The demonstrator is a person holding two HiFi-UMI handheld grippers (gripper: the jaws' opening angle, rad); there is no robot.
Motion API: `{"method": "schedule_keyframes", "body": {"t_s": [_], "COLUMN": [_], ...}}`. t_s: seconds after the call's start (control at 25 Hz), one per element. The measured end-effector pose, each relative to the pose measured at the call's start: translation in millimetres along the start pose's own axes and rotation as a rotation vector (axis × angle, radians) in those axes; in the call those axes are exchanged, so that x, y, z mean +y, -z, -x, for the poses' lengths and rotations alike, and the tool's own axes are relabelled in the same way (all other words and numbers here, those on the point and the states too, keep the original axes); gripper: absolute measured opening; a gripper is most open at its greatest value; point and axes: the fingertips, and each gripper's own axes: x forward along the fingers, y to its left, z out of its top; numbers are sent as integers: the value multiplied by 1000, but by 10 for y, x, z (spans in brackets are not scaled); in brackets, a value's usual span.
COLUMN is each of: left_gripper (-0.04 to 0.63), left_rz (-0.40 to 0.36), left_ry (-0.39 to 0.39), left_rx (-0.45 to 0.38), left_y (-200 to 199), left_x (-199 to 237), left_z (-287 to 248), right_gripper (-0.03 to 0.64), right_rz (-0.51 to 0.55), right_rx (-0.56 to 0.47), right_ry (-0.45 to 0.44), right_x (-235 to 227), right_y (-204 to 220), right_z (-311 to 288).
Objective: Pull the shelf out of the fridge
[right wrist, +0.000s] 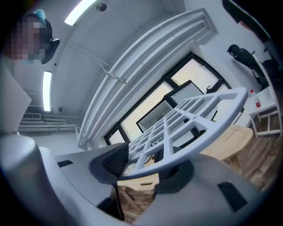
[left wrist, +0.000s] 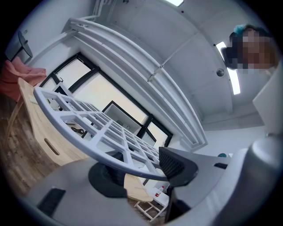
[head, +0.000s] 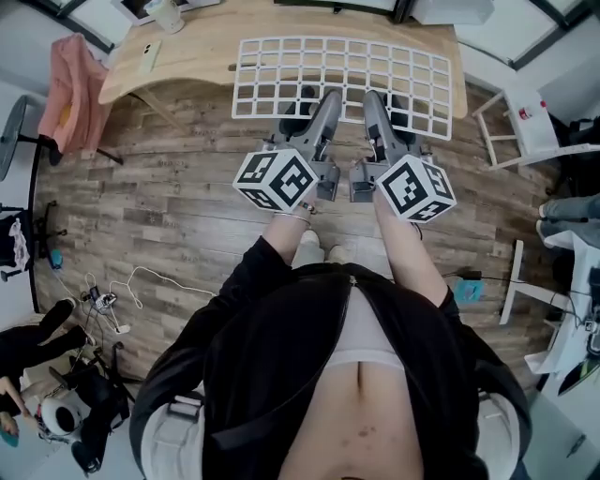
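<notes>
Shelf [head: 342, 80] of white grid bars, held about level in the air, far part over the wooden desk [head: 187, 52], near rim over plank floor. Whole in the head view; cut off at the sides in both gripper views. Left hand-held gripper [head: 322, 105] clamped on the near rim left of middle, right hand-held gripper [head: 378, 105] clamped on the same rim just beside it. Jaw tips partly covered by the bars from above. Left gripper view: ribbed pad [left wrist: 174, 164] pressed on the rim, other jaw on the opposite face. Right gripper view: same hold, pad [right wrist: 116, 162] on the rim. Marker cube [head: 275, 178] on each, printed with black-and-white square patterns. Small bottle [left wrist: 160, 193] with red label on a white rack [head: 516, 127], print too small to read. Pale container [head: 167, 13] on the desk, cut off by the frame's top edge.
</notes>
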Motion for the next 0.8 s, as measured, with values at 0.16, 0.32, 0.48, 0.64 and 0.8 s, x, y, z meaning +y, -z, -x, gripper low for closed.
{"method": "schedule_keyframes", "body": {"t_s": [0.16,0.32,0.48,0.64,0.8], "left_gripper": [215,215,215,215,215], "left_rz": [-6,1,-14,-11,-13], "left_ry": [20,34,44,45,49], "left_rx": [10,15,20,19,20], "left_y": [-5,-13,-58,-84,-100], "left_x": [-29,-61,-19,10,9], "left_z": [-23,-26,-19,8,2], "right_gripper": [204,205,205,204,205], "right_rz": [20,30,14,21,21], "right_rx": [-12,-18,-29,-31,-35], "right_ry": [13,25,30,29,31], "right_x": [-1,13,44,88,98], "right_y": [-24,-59,-20,-3,-10], "right_z": [20,45,16,3,-4]}}
